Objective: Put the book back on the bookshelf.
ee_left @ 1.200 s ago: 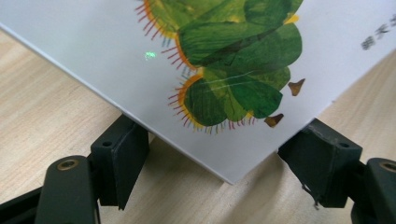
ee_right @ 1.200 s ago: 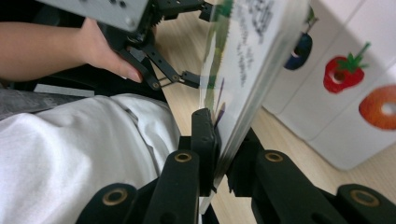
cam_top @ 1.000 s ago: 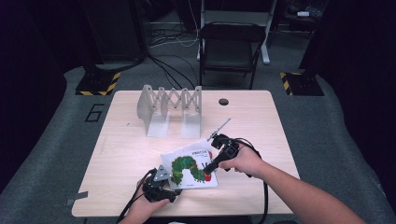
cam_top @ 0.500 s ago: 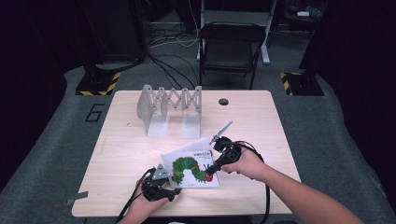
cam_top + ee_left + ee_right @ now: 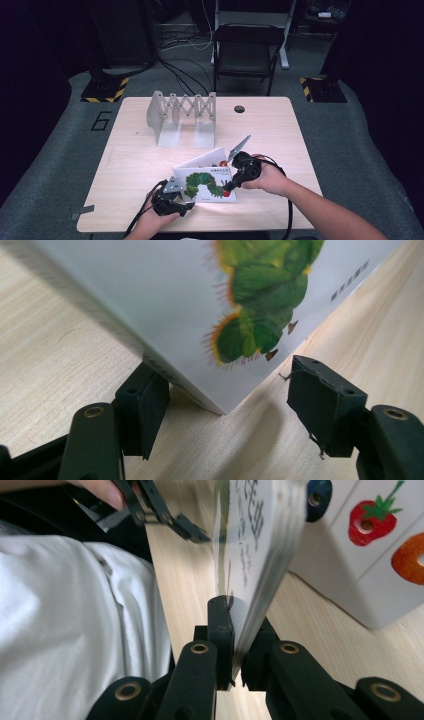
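A picture book (image 5: 205, 184) with a green caterpillar on its white cover lies near the table's front edge, its cover and front pages raised off the rest. My right gripper (image 5: 231, 185) is shut on the right edge of those raised pages (image 5: 255, 555). The pages under them show a strawberry (image 5: 369, 519) and holes. My left gripper (image 5: 184, 201) is open at the book's front left corner (image 5: 225, 405), which sits between the two pads (image 5: 150, 405) without touching the right one. Farther off, the right gripper view catches the left gripper (image 5: 165, 511).
A grey folding rack (image 5: 182, 112) stands upright at the back middle of the wooden table (image 5: 125, 165). A small dark hole (image 5: 239, 108) is in the tabletop to its right. A black chair (image 5: 245, 50) stands beyond the far edge.
The right gripper has edged slightly toward the person, still holding the raised pages. The left gripper has barely moved.
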`<state>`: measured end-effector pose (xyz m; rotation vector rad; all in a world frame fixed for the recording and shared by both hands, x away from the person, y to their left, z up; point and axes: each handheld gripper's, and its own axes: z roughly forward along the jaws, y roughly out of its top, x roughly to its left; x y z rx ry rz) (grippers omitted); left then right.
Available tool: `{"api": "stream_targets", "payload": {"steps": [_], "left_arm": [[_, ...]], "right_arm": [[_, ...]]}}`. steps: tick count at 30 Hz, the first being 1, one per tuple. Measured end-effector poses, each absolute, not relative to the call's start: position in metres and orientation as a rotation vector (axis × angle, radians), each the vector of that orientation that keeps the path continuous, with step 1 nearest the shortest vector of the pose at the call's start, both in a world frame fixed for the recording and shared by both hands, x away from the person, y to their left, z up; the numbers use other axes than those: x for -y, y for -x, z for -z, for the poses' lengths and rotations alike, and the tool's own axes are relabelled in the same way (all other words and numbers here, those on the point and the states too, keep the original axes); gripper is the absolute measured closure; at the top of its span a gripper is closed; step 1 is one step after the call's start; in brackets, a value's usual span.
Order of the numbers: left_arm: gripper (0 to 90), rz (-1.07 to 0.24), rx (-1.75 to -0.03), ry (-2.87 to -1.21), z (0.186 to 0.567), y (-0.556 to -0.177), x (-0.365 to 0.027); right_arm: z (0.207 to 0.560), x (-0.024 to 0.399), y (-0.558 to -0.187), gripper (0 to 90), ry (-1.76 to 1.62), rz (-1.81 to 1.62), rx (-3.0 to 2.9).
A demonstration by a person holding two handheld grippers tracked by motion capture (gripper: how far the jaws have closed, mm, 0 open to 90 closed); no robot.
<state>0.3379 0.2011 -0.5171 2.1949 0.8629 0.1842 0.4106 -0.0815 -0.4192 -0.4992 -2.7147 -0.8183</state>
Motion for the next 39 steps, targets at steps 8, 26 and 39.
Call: {"api": "stream_targets", "payload": {"steps": [8,26,39], "left_arm": [[33.4,-0.182,-0.937,-2.093,0.509,-0.345,-0.219],[36.5,-0.178,-0.889,-2.088,0.502,-0.347,-0.212],[39.7,-0.185,-0.867,-2.084,0.500,-0.345,-0.212]], "right_arm": [[0.428,0.086,-0.409,85.4,0.464,0.814,2.741],[0.446,0.086,-0.400,83.2,0.356,0.770,2.923],[0.460,0.080,-0.401,80.1,0.314,0.736,3.094]]}}
